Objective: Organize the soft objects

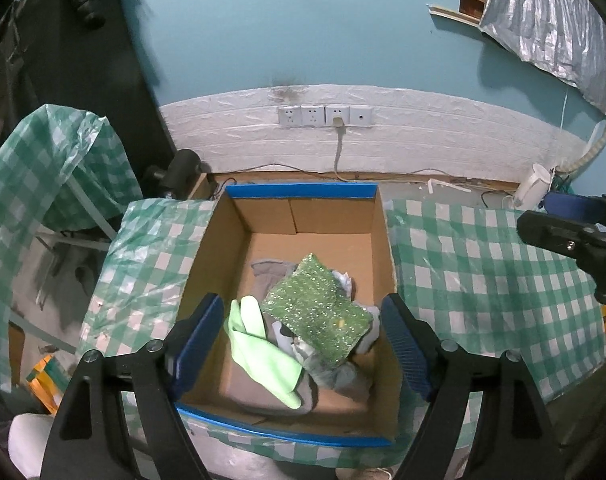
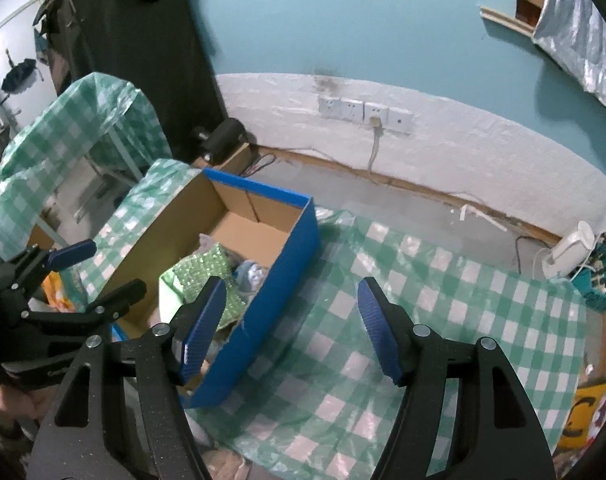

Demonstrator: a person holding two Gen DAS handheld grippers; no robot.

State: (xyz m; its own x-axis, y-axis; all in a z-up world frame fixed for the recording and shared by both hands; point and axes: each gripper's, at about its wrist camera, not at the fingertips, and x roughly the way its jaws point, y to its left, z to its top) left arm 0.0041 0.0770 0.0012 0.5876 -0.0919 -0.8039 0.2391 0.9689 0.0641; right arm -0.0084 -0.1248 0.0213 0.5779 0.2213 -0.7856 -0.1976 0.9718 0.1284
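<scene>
**Soft stuff piled in the box, both grippers empty**

The cardboard box (image 1: 303,216) with blue outside sits on the green checked surface (image 1: 483,272). Inside it there's a glittery green sponge cloth (image 1: 317,310) on top of a light green cloth (image 1: 263,356) and some grey fabric (image 1: 271,270). The left gripper (image 1: 303,344) hangs over the box, fingers spread wide, holding nothing. The right gripper (image 2: 293,326) is just right of the box over the surface, also wide open and empty.

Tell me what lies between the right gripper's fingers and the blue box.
Nothing but bare checked tablecloth separates the right gripper from the blue box, shown in the right wrist view.
</scene>
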